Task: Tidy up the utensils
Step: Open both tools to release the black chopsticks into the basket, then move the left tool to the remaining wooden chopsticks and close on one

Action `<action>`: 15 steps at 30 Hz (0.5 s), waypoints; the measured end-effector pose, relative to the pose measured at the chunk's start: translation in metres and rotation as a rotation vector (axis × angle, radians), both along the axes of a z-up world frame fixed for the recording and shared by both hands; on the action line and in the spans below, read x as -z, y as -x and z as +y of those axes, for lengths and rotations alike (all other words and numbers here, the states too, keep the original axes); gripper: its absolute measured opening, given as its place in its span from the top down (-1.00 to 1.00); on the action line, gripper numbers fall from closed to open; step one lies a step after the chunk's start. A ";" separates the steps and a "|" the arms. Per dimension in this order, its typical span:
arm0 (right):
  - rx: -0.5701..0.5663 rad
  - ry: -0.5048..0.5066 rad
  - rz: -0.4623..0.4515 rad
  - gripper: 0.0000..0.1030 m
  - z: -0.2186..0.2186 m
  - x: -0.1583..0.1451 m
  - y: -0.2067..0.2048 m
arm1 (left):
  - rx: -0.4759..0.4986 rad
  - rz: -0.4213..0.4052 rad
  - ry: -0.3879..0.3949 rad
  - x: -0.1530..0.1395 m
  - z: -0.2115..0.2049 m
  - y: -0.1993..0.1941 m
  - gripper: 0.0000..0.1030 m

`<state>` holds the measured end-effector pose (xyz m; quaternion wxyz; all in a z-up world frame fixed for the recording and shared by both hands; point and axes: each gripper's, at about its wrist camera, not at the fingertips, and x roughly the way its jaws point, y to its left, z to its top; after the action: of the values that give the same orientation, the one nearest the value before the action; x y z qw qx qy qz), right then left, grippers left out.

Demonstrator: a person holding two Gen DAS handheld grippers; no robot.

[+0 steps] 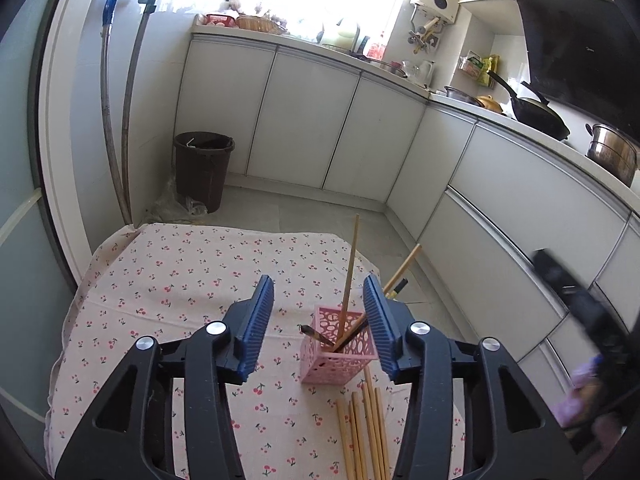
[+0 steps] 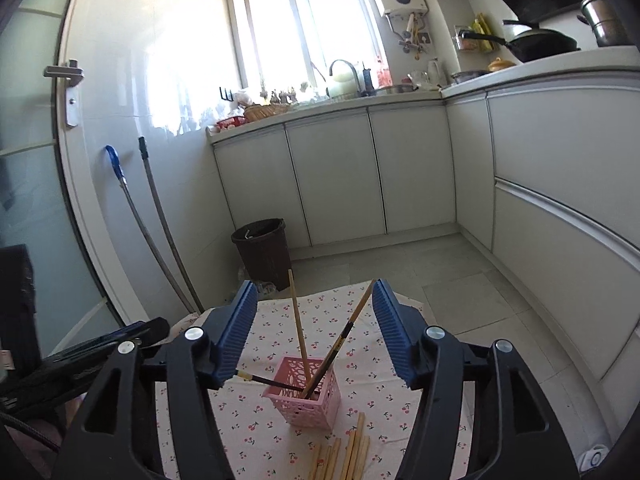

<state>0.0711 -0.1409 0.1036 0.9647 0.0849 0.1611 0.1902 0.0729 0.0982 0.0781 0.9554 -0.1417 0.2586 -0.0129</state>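
A pink perforated holder (image 1: 338, 354) (image 2: 306, 398) stands on the cherry-print tablecloth (image 1: 168, 280) (image 2: 276, 432). Three chopsticks lean in it: one pale wooden stick (image 1: 349, 276) (image 2: 298, 322) and two dark-tipped ones (image 2: 340, 344). Several loose wooden chopsticks (image 1: 366, 432) (image 2: 346, 458) lie on the cloth in front of the holder. My left gripper (image 1: 319, 298) is open and empty above the holder. My right gripper (image 2: 314, 302) is open and empty, also above it. The right gripper's dark body (image 1: 580, 312) shows blurred at the right of the left wrist view.
The small table ends just beyond the holder. A brown bin (image 1: 204, 168) (image 2: 264, 250) stands on the floor behind it. Two mop handles (image 1: 120, 128) (image 2: 160, 232) lean on the wall at left. White kitchen cabinets (image 1: 320, 120) (image 2: 360, 176) line the back and right.
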 end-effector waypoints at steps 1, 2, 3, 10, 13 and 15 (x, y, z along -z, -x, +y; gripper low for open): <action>-0.008 -0.007 -0.030 -0.25 -0.009 -0.009 0.018 | 0.000 -0.002 0.004 0.000 0.000 0.003 -0.06; -0.016 -0.015 -0.059 -0.31 -0.019 -0.018 0.037 | -0.001 -0.003 0.010 0.002 0.000 0.006 -0.08; -0.022 -0.018 -0.089 -0.35 -0.030 -0.027 0.059 | -0.001 -0.001 0.015 0.004 0.001 0.009 -0.09; -0.047 0.091 -0.249 -0.55 -0.085 -0.083 0.207 | 0.011 0.071 0.004 0.034 -0.008 0.015 -0.09; -0.103 0.079 -0.236 -0.66 -0.102 -0.103 0.259 | 0.022 0.103 -0.005 0.046 -0.014 0.015 -0.09; -0.184 0.076 -0.187 -0.66 -0.107 -0.114 0.287 | 0.028 0.120 -0.012 0.052 -0.016 0.014 -0.10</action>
<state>-0.2159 -0.2484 0.2171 0.9565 0.0149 0.0846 0.2789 0.0590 0.0817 0.0259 0.9387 -0.1329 0.3176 -0.0162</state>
